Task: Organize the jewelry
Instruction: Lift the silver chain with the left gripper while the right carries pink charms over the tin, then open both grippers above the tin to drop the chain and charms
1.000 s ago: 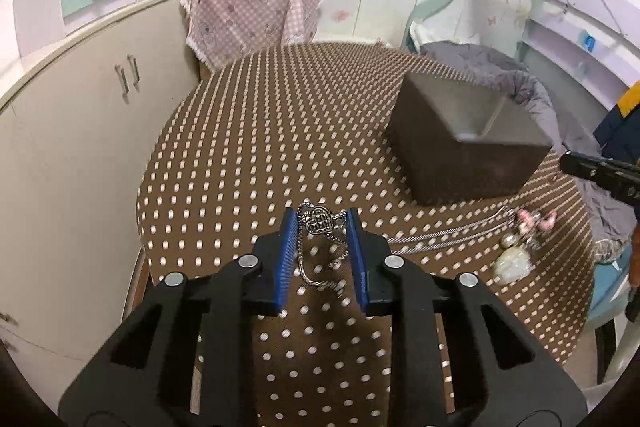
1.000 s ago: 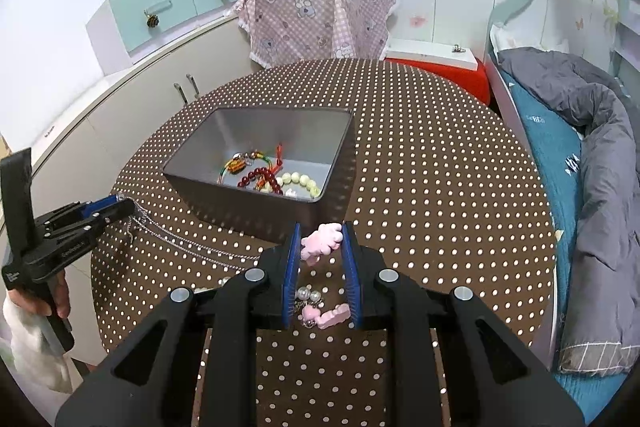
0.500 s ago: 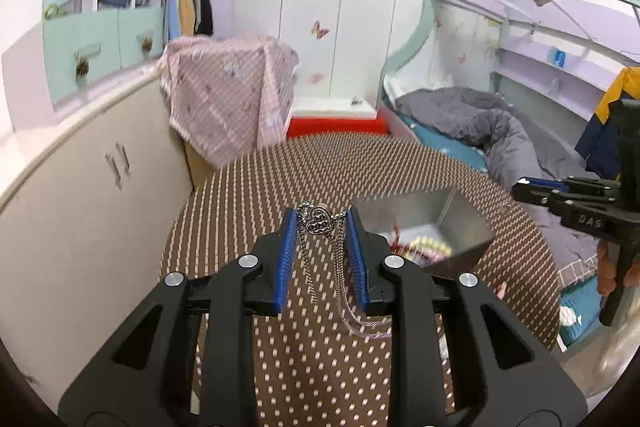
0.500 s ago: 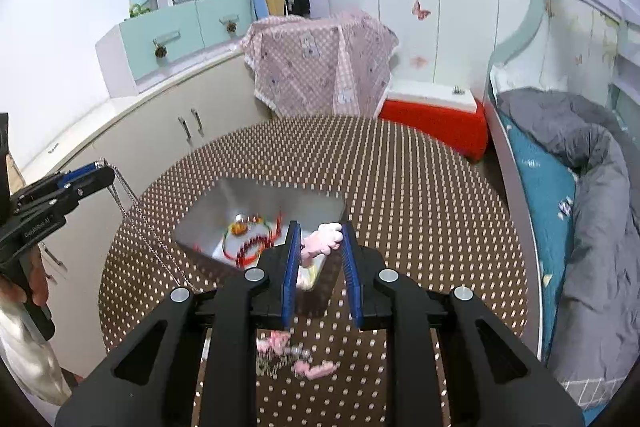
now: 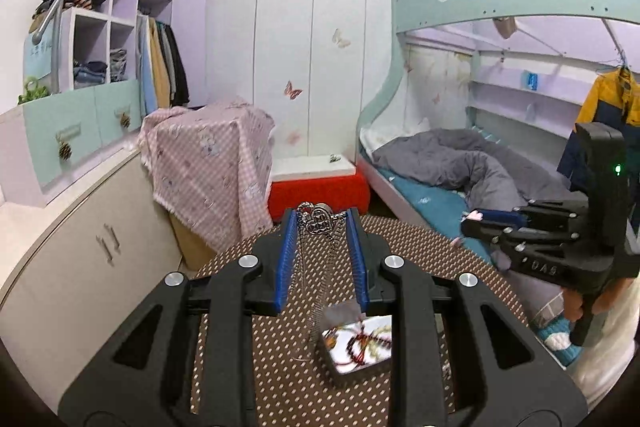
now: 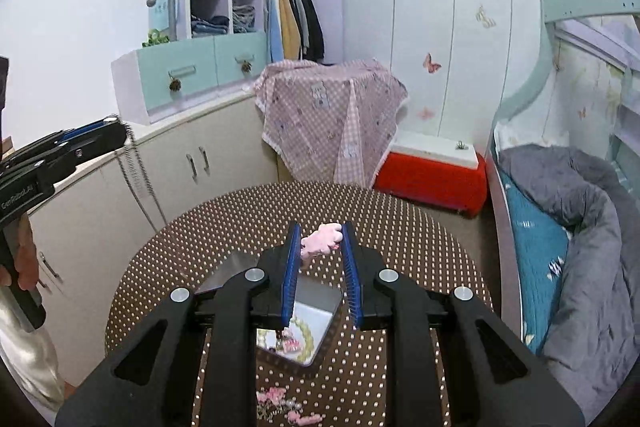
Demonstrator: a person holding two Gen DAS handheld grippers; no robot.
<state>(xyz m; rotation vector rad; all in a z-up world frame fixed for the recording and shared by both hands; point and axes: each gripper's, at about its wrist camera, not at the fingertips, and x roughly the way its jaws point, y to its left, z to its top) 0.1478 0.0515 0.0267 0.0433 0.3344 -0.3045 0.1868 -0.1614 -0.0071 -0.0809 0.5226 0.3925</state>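
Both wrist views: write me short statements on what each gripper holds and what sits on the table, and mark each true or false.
1. The left gripper pinches a silver heart pendant, its chain hanging down. True.
2. The right gripper is empty. False: a pink charm sits clamped between its pads.
3. The metal tray on the dotted table already holds beads. True.
4. The tray is upside down. False: it is open side up.
5. Pink pieces hang low, close to the table near the tray. True.
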